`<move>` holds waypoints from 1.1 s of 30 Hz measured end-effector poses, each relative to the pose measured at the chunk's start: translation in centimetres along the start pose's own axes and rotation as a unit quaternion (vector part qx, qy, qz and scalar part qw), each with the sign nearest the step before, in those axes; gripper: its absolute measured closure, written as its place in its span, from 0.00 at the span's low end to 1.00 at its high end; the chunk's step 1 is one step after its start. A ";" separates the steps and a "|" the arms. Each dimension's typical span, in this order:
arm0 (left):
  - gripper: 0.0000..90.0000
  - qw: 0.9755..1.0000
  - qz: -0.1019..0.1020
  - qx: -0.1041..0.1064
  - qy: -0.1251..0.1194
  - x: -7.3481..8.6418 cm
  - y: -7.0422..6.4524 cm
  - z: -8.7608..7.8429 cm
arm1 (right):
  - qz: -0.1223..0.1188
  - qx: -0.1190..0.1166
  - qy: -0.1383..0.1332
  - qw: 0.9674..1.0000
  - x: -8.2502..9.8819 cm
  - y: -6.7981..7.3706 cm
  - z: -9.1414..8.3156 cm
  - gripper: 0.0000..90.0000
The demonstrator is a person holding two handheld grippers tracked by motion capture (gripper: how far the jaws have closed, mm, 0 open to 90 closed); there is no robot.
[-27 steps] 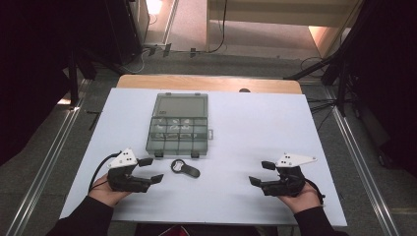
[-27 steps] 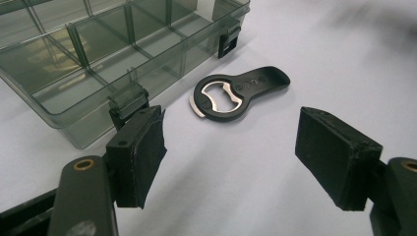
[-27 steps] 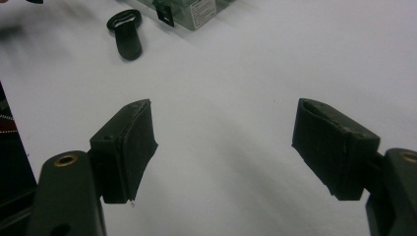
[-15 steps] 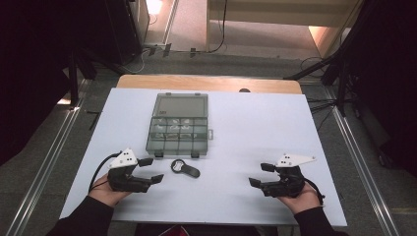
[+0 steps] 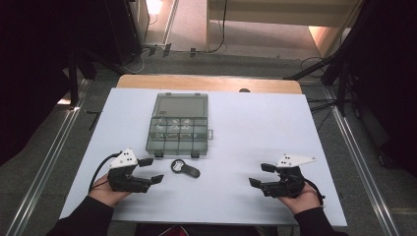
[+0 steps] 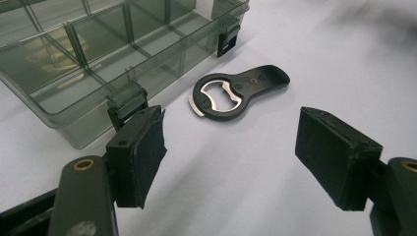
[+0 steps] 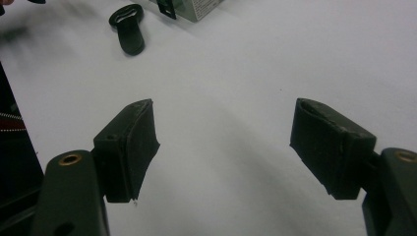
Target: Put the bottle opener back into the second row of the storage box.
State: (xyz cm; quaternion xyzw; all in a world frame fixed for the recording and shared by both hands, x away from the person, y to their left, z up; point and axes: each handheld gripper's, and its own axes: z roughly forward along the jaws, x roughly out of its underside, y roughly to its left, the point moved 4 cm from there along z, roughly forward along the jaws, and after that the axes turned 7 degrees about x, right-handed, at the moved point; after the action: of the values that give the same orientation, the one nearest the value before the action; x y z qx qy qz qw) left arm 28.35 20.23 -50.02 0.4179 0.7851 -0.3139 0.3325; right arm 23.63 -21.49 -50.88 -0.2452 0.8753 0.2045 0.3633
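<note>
High view has you resting both tools on the white bench [image 5: 295, 123], jaws wide and holding nothing: your left hand-held gripper [image 5: 151, 170] sits just left of the bottle opener [image 5: 185, 168], likely lined up to pick it up, while your right hand-held gripper [image 5: 259, 175] waits well apart at the right. Just beyond the opener lies the open clear organizer box [image 5: 178, 124]; its near compartments look empty, the far ones too glary to tell.

White table [image 5: 275, 132], floor rails [image 5: 44, 167]
</note>
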 end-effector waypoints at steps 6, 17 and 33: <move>0.30 1.000 0.000 0.000 0.000 0.0 0.0 0.0 | -0.002 0.002 0.006 1.000 0.1 -0.1 0.1 0.30; 0.30 1.000 0.000 -0.001 -0.001 0.0 0.0 0.0 | 0.000 -0.002 0.007 1.000 0.1 0.0 0.0 0.31; 0.30 1.000 -0.003 -0.003 -0.002 0.0 0.1 -0.1 | -0.013 -0.020 -0.003 1.000 -0.2 0.0 0.2 0.31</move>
State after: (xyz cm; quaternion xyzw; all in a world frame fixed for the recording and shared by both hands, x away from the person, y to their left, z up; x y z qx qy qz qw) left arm 28.43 20.35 -50.02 0.4142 0.7864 -0.3137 0.3341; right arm 23.85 -21.36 -50.88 -0.2629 0.8666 0.2183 0.3636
